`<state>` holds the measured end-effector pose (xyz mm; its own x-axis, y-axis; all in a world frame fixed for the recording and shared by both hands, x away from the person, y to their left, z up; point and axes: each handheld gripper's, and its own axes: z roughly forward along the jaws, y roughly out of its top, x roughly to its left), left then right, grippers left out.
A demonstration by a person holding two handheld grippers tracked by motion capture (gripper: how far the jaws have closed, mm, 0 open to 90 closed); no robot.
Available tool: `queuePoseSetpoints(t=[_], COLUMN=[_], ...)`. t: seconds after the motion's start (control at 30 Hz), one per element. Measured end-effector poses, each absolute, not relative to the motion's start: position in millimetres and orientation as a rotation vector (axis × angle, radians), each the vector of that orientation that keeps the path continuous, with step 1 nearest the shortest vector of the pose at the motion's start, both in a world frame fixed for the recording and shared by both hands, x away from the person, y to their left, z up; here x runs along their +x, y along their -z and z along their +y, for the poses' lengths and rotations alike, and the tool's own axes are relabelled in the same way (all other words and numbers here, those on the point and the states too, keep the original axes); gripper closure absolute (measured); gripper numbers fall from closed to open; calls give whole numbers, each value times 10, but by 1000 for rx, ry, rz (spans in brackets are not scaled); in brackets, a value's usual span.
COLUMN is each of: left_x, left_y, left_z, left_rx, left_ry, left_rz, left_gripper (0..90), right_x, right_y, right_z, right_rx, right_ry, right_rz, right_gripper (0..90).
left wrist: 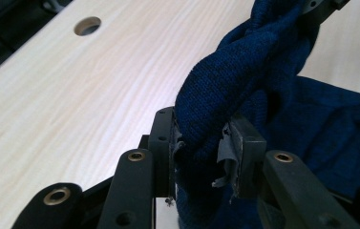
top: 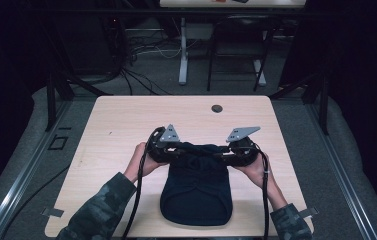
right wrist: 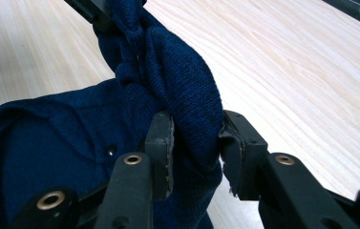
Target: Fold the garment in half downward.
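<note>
A dark blue knitted garment lies on the light wooden table, with its far edge lifted and bunched between the two grippers. My left gripper is shut on the left end of that edge; in the left gripper view the knit is squeezed between the jaws of the left gripper. My right gripper is shut on the right end. In the right gripper view a thick fold of the garment fills the gap between the jaws of the right gripper. The rest of the garment rests flat towards the person.
A round cable hole sits near the table's far edge. Bare wood lies on both sides of the garment. Beyond the table are another desk's legs, floor cables and dark frame posts.
</note>
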<state>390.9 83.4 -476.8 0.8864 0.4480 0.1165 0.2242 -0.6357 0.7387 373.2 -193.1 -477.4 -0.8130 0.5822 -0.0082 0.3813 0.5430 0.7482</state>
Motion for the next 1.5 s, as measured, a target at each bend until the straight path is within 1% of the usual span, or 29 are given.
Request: queuePoseSetpoints(t=[0.17,0.5,0.77,0.97,1.5], left_x=[3877,3747,3651,3578,3369], left_y=[4777,4833,4933,4967,5192], left_z=[864,914,951,942,947], left_rx=[2270,2277,2274,2284,2299], left_ry=[-321,-280,-216,-208,-118], left_rz=[482,450,461,444,441], left_gripper=[682,677,677,675,674], right_x=[3679,3532,3423,3342,3159], right_y=[4782,4817,4922,4974,5181], right_z=[-1927,-1919,-1913,-1913,-1910], right_rx=[787,736,729,722,727], right_ry=[-1124,-1109,-1119,-1107,-1059], right_rz=[2538,2551,2571,2592,2681], right_gripper=[659,651,647,646,648])
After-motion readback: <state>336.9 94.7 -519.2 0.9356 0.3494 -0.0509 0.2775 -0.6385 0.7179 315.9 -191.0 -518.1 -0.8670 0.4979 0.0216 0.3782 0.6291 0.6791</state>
